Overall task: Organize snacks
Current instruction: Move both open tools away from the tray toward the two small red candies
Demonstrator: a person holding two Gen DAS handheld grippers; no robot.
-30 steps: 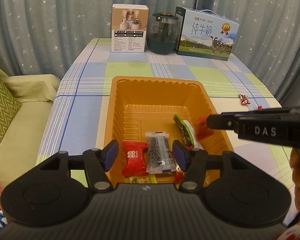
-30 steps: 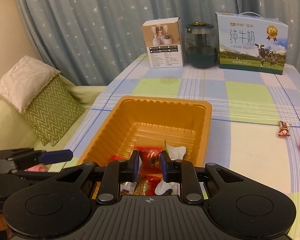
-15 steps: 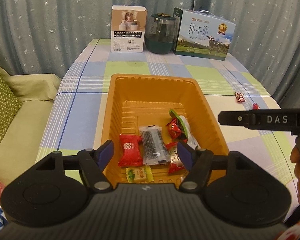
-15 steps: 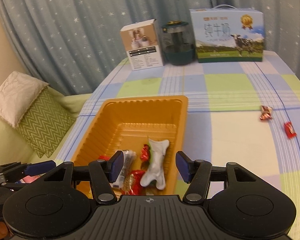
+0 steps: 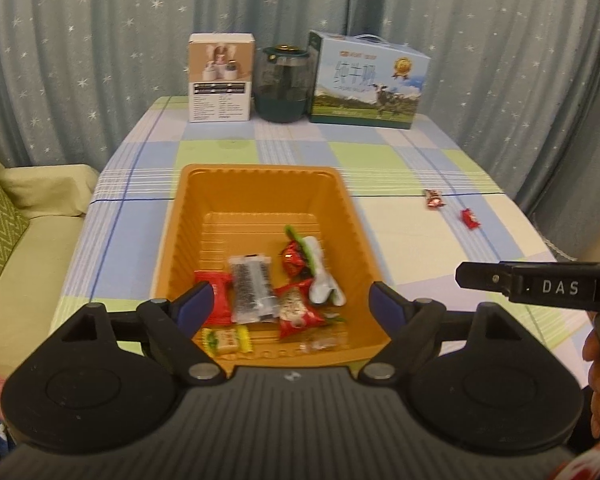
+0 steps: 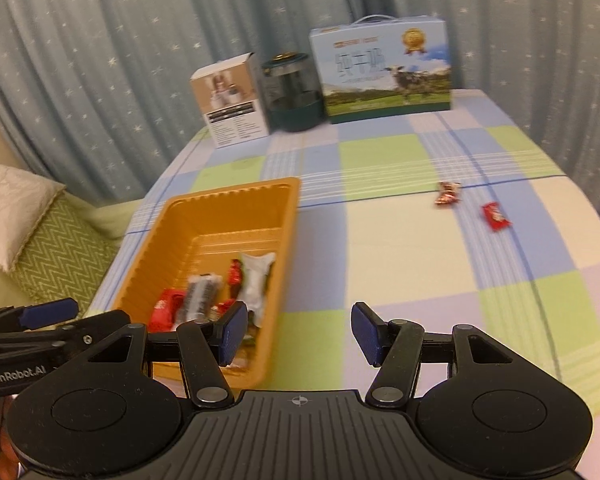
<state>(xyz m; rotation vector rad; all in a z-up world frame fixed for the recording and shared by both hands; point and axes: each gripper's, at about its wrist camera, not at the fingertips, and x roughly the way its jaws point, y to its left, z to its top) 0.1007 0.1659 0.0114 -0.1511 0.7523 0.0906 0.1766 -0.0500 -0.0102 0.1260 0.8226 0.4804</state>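
Fingers of both grippers spread, empty, left opening; two candies outside one tray.

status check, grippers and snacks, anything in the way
Left gripper opening, nothing in it, over the orange tray. Right gripper open, nothing in it. Two red candies on the tablecloth, outside the tray. Nothing blocking them.
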